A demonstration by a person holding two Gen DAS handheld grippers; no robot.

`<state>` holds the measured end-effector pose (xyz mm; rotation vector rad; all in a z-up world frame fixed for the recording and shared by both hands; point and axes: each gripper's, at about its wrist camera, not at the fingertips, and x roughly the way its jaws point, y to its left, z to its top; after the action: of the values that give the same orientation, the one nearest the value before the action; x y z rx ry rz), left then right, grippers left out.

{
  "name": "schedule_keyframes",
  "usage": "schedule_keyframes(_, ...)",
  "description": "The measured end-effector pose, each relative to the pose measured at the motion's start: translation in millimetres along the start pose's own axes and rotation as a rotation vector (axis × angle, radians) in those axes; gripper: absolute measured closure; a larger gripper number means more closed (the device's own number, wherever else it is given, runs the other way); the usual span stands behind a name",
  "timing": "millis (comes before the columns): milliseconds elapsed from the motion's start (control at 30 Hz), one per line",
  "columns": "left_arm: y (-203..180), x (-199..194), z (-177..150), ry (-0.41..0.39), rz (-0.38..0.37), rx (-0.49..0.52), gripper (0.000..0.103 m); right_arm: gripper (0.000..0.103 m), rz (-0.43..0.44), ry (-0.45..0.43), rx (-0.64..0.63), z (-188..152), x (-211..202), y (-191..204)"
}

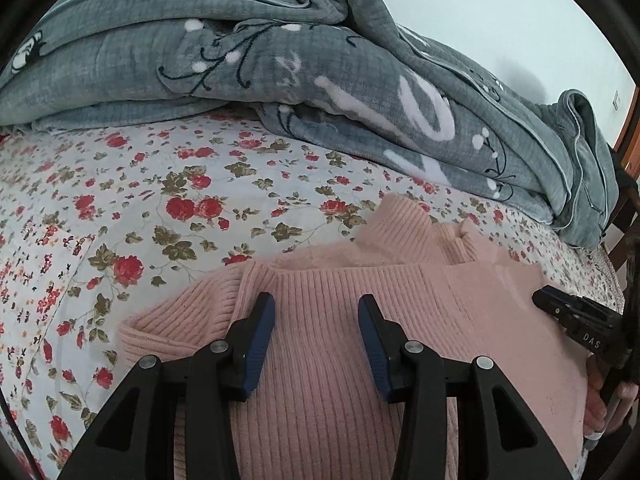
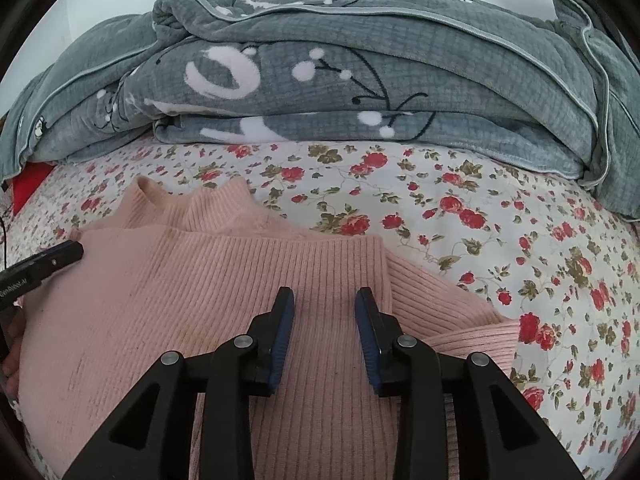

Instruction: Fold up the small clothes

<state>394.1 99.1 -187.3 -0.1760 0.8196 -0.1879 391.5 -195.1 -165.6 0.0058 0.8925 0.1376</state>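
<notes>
A pink ribbed sweater (image 1: 340,320) lies on the floral bedsheet (image 1: 140,200), partly folded, with its collar pointing away. It also shows in the right wrist view (image 2: 200,280). My left gripper (image 1: 316,304) is open and empty, its jaws hovering over the sweater's left part near a folded sleeve (image 1: 180,328). My right gripper (image 2: 324,298) is open and empty over the sweater's right part near the other sleeve (image 2: 460,320). The right gripper also shows at the right edge of the left wrist view (image 1: 576,316), and the left gripper at the left edge of the right wrist view (image 2: 44,264).
A bunched grey blanket (image 1: 280,60) with white patterns lies across the far side of the bed, also in the right wrist view (image 2: 360,80). A red item (image 2: 28,188) peeks out at far left. A pale wall stands behind.
</notes>
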Motion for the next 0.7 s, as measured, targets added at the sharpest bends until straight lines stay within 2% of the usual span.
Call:
schedule_keyframes(167, -6.8, 0.1, -1.1, 0.0, 0.044, 0.031, 0.062, 0.067, 0.017, -0.015, 0.008, -1.2, -3.7, -3.0)
schedule_keyframes(367, -2.6, -2.2, 1.8, 0.001, 0.028, 0.018, 0.062, 0.067, -0.004, -0.012, -0.017, -2.0, -3.1, 1.8)
schedule_keyframes(467, -7.2, -10.6, 1.8, 0.004, 0.041, 0.046, 0.06, 0.066, -0.004, -0.01, -0.026, -1.8, -4.6, 2.3)
schedule_keyframes(500, -8.6, -18.6, -0.1, -0.004, 0.025, 0.061, 0.058, 0.066, -0.005, -0.003, -0.029, -1.3, -5.7, 2.7)
schedule_keyframes(567, -6.5, -39.1, -4.2, -0.051, -0.021, 0.058, 0.048, 0.066, -0.043, -0.003, -0.048, -1.9, -12.0, 6.6)
schedule_keyframes(633, 3.6, -58.1, -11.4, -0.063, -0.057, 0.03, 0.046, 0.066, -0.113, -0.061, -0.086, -7.4, -30.5, 12.9)
schedule_keyframes(700, 14.9, -77.3, -19.6, -0.068, -0.079, 0.026, 0.045, 0.055, -0.146, -0.117, -0.099, -16.1, -53.0, 18.2)
